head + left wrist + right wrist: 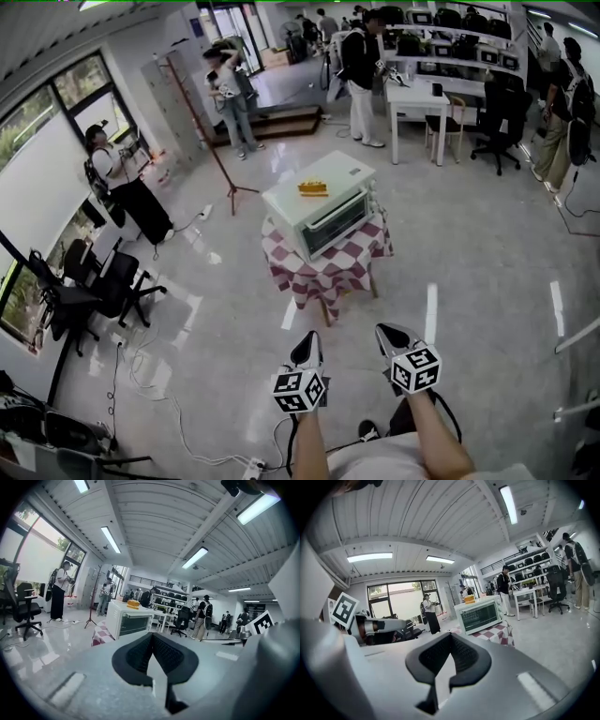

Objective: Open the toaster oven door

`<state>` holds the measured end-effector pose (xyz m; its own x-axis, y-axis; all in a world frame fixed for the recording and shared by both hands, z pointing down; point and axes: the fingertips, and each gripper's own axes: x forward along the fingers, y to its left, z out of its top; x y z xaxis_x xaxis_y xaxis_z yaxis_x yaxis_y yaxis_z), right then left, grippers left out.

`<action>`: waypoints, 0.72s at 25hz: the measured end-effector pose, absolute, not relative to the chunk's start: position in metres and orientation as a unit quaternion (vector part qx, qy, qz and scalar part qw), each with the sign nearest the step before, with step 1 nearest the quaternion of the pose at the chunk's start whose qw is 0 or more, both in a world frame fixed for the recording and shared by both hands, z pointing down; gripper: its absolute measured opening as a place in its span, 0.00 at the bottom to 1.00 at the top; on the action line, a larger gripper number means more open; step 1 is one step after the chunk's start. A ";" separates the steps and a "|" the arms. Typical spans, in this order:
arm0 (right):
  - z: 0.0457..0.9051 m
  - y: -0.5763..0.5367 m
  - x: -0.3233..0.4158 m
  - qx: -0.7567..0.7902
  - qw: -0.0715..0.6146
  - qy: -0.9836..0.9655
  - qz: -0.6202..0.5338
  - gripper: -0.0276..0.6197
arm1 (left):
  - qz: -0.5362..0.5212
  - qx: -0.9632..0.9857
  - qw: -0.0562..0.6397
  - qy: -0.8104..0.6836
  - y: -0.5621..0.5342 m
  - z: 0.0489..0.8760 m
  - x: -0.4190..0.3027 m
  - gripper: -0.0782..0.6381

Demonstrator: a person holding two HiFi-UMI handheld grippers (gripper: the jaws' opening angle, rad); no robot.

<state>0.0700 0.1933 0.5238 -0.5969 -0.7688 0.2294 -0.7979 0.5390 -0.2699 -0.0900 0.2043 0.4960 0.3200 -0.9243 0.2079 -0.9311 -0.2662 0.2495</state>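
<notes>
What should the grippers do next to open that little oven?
Probably step closer first. The toaster oven sits on its checkered table well beyond the left gripper and right gripper, both shut and empty, and its door looks closed.

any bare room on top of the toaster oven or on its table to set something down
The top of the toaster oven is bare on both sides of the yellow item at its middle. The checkered table is crowded: the oven covers nearly all of it, and only cloth edges show. The floor before the door is open.
</notes>
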 end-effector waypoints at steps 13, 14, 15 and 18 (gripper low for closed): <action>0.540 0.165 0.074 0.440 0.040 -0.877 0.189 0.05 | 0.026 0.801 0.172 -0.572 0.181 0.515 -0.095 0.11; 0.540 0.157 0.073 0.439 0.039 -0.878 0.189 0.05 | 0.029 0.801 0.171 -0.573 0.176 0.514 -0.096 0.11; 0.538 0.150 0.071 0.436 0.039 -0.879 0.188 0.05 | 0.030 0.801 0.170 -0.573 0.169 0.514 -0.097 0.11; 0.537 0.125 0.064 0.428 0.049 -0.885 0.177 0.05 | 0.032 0.799 0.171 -0.575 0.144 0.514 -0.101 0.11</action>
<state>0.0635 0.1255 0.5374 -0.6293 -0.7399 0.2377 -0.7744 0.5712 -0.2721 -0.1013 0.1441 0.5140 0.3360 -0.9085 0.2484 -0.9306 -0.2795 0.2365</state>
